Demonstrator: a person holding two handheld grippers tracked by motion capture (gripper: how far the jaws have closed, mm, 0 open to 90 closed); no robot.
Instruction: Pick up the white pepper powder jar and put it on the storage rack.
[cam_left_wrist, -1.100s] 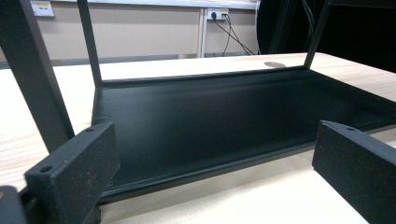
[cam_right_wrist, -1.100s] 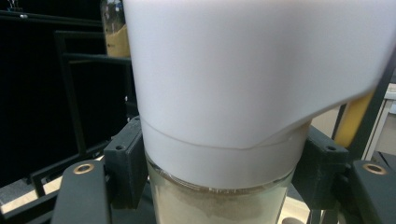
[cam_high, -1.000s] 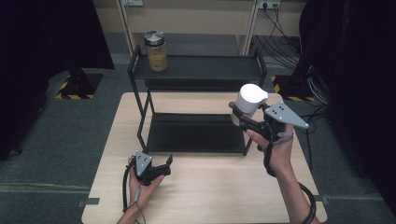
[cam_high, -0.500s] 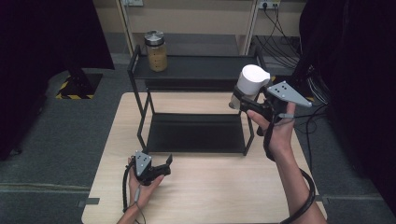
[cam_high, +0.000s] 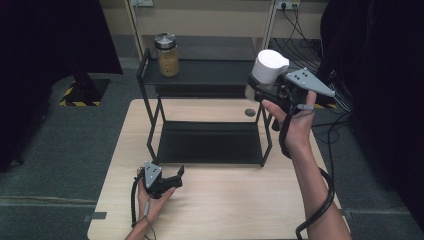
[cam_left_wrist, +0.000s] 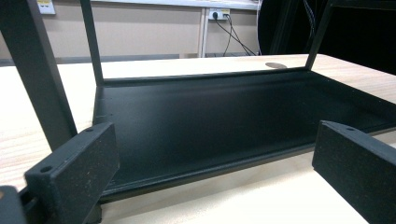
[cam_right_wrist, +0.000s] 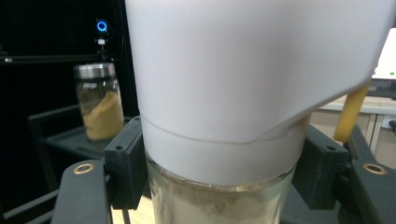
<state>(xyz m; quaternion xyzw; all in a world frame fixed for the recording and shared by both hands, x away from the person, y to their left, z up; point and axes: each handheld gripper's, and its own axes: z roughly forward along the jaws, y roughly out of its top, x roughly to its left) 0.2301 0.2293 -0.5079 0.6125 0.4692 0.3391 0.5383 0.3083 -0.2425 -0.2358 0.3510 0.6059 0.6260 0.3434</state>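
Observation:
A black two-tier rack stands on the wooden table (cam_high: 225, 205), with a top shelf (cam_high: 215, 72) and a lower shelf (cam_high: 210, 142). A silver-lidded jar (cam_high: 167, 55) of tan powder stands at the top shelf's left end. My right gripper (cam_high: 259, 91) is shut on a glass jar with a white lid (cam_high: 269, 67), held in the air at the top shelf's right end. In the right gripper view the pads (cam_right_wrist: 126, 163) press the white-lidded jar (cam_right_wrist: 243, 79) just under its lid. My left gripper (cam_high: 176, 176) rests open on the table, facing the lower shelf (cam_left_wrist: 224, 116).
A small dark round mark (cam_high: 250, 112) sits on the table behind the rack's right side. Cables (cam_high: 300, 20) and wall sockets lie on the floor beyond the table. Bare table extends in front of the rack.
My right gripper has carried the white-lidded jar upward and farther away, up to the level of the top shelf. The left gripper has stayed where it was.

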